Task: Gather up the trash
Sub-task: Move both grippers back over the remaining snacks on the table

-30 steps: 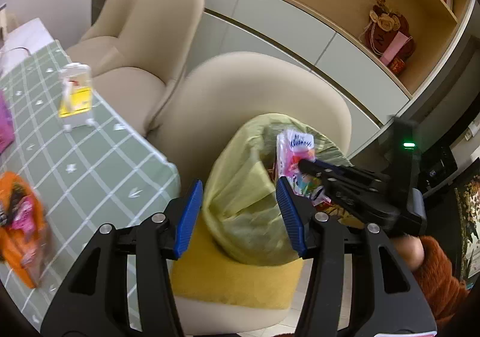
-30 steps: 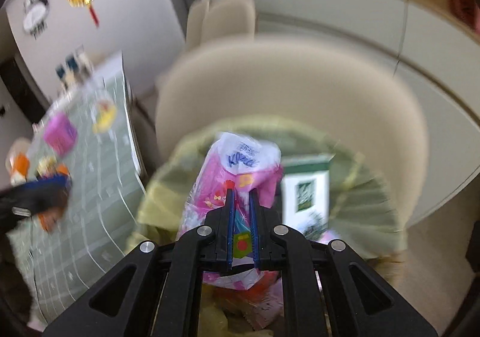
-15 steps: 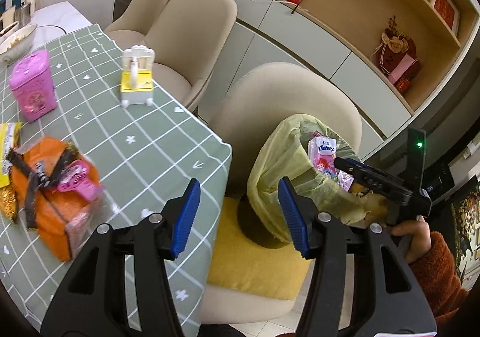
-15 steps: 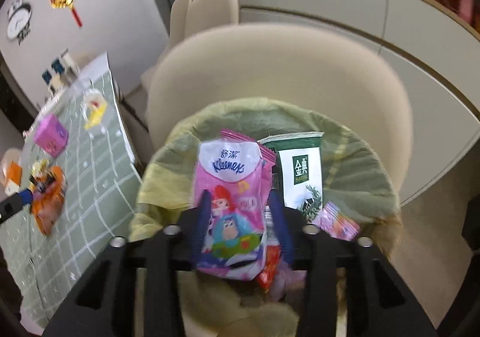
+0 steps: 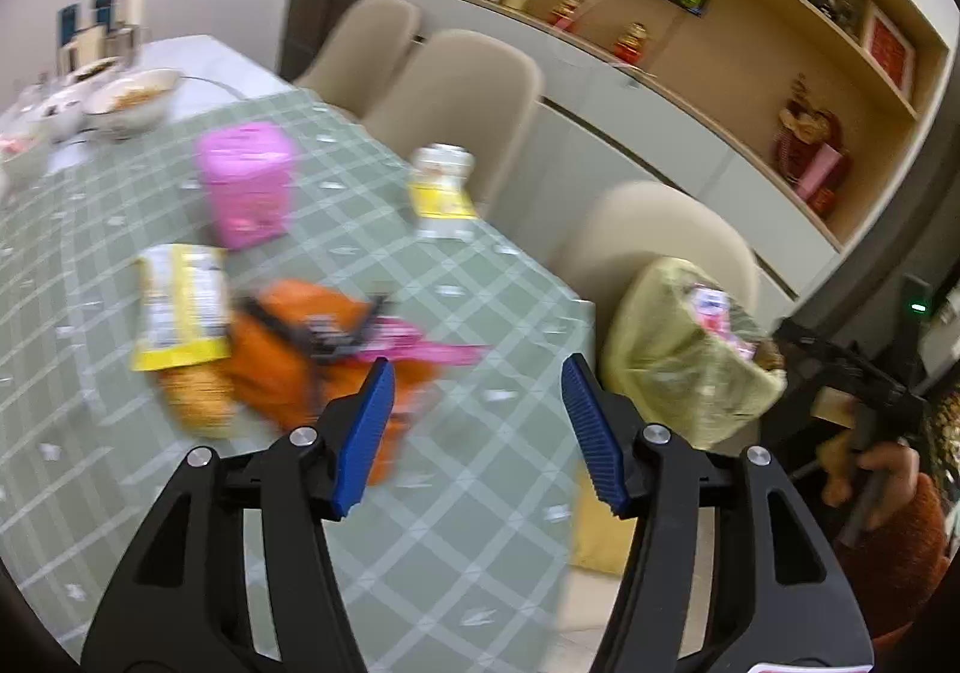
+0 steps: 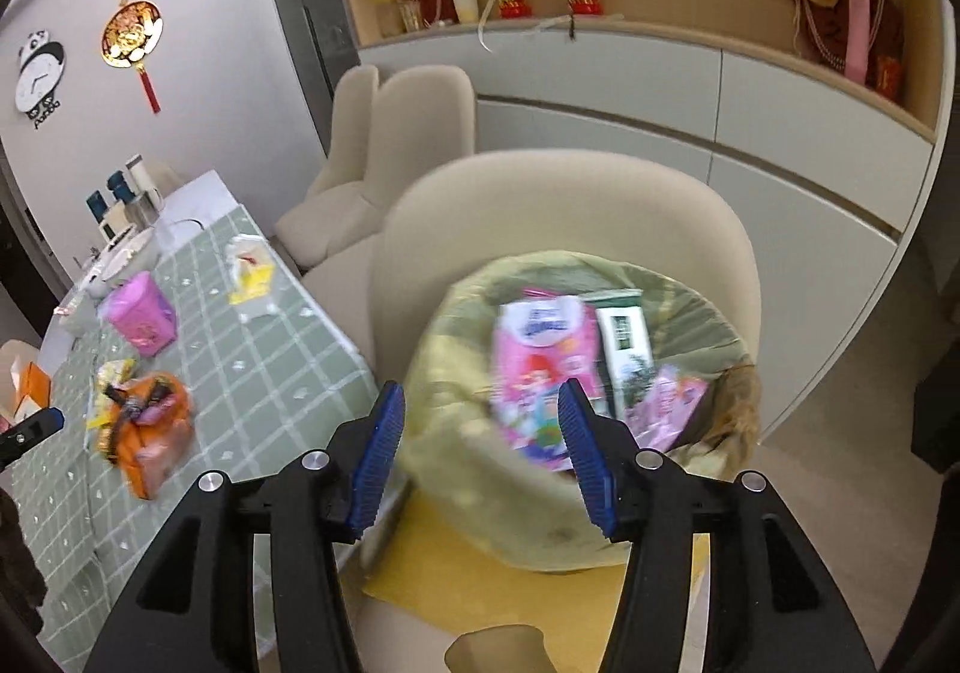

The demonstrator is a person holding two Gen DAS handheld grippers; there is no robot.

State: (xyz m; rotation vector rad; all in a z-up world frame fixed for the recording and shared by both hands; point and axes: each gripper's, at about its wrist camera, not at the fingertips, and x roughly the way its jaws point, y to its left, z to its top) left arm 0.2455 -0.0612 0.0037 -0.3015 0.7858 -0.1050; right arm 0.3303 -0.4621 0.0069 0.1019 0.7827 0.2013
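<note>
My right gripper (image 6: 480, 457) hovers above the yellow-green trash bag (image 6: 432, 367) on a beige chair; its jaws are opening with nothing between them. In the bag lie a pink Kleenex pack (image 6: 540, 367), a green-white packet (image 6: 624, 337) and a pink wrapper (image 6: 666, 409). My left gripper (image 5: 474, 433) is over the green checked table (image 5: 480, 541), its jaws opening on nothing. Just beyond its left finger lies an orange bag (image 5: 282, 367) with a pink wrapper (image 5: 432, 352) across it and a yellow wrapper (image 5: 180, 307) beside it. The trash bag (image 5: 678, 367) shows at the right, with the right gripper (image 5: 840, 367) behind it.
On the table also stand a pink tin (image 5: 246, 181), a small yellow-and-white bottle (image 5: 441, 193) and bowls (image 5: 129, 97) at the far end. Beige chairs (image 5: 456, 91) line the table's far side. A long cabinet with shelves (image 6: 660, 85) runs behind. A yellow cushion (image 6: 456, 571) lies under the bag.
My right gripper opened and let the Kleenex pack drop into the bag, then rose. My left gripper swung left from the bag to the table, toward the orange bag.
</note>
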